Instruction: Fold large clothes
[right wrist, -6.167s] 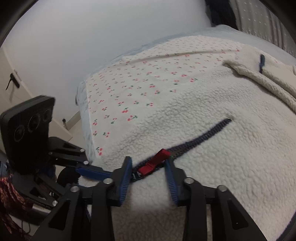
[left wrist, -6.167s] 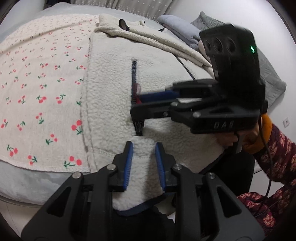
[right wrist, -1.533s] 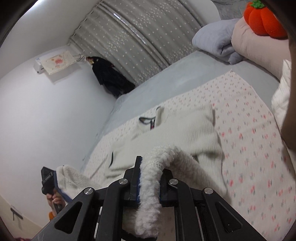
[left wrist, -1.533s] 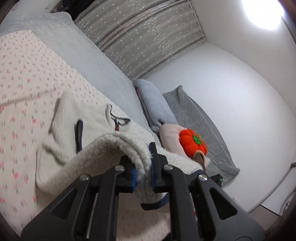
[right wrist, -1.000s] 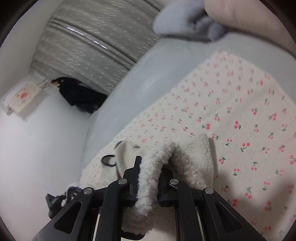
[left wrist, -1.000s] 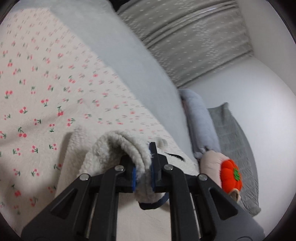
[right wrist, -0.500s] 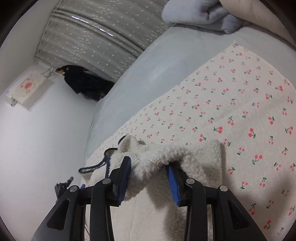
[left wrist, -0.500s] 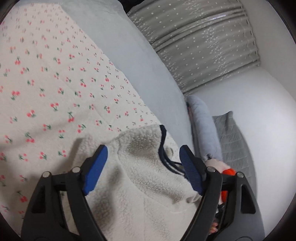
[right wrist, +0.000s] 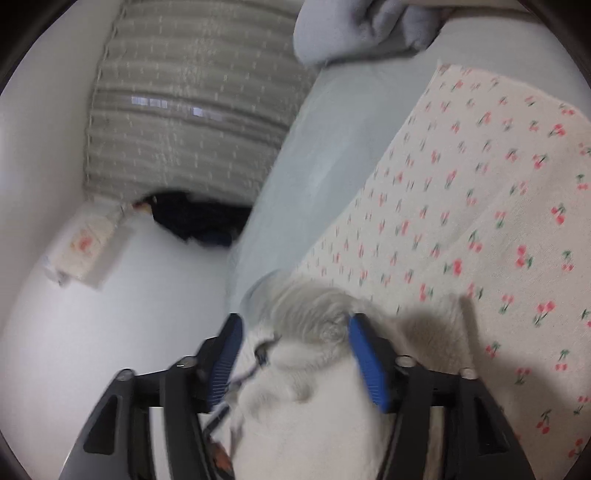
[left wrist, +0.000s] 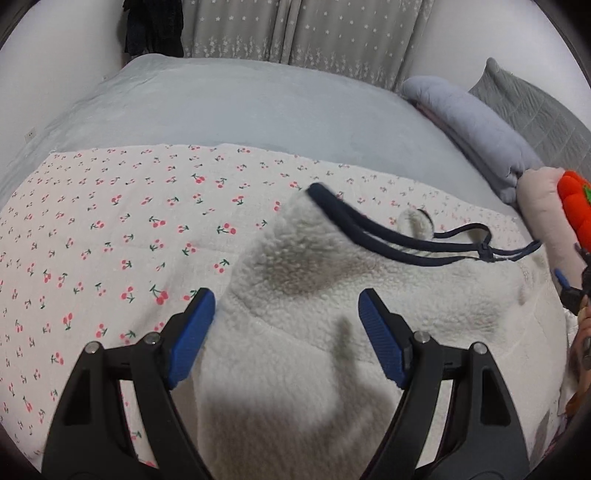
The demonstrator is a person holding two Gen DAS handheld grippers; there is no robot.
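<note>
A cream fleece jacket [left wrist: 332, 332] with dark navy trim and drawcord [left wrist: 406, 243] lies folded over on the cherry-print blanket [left wrist: 110, 229]. My left gripper [left wrist: 286, 321] is open just above the folded fleece, holding nothing. My right gripper [right wrist: 293, 350] is open too, its blue pads on either side of a fleece edge [right wrist: 314, 369] without clamping it. The right wrist view is motion-blurred. A tip of the right gripper shows at the right edge of the left wrist view [left wrist: 570, 291].
The blanket lies on a grey bed [left wrist: 240, 107]. A grey-blue pillow [left wrist: 469, 125], a pink cushion [left wrist: 543, 206] and an orange pumpkin plush [left wrist: 576, 206] sit at the right. Starred curtains [left wrist: 295, 33] and dark hanging clothes [left wrist: 153, 26] stand behind.
Both grippers carried the jacket's hem up and over onto its upper part, then opened and let go. The fleece now lies folded on the blanket.
</note>
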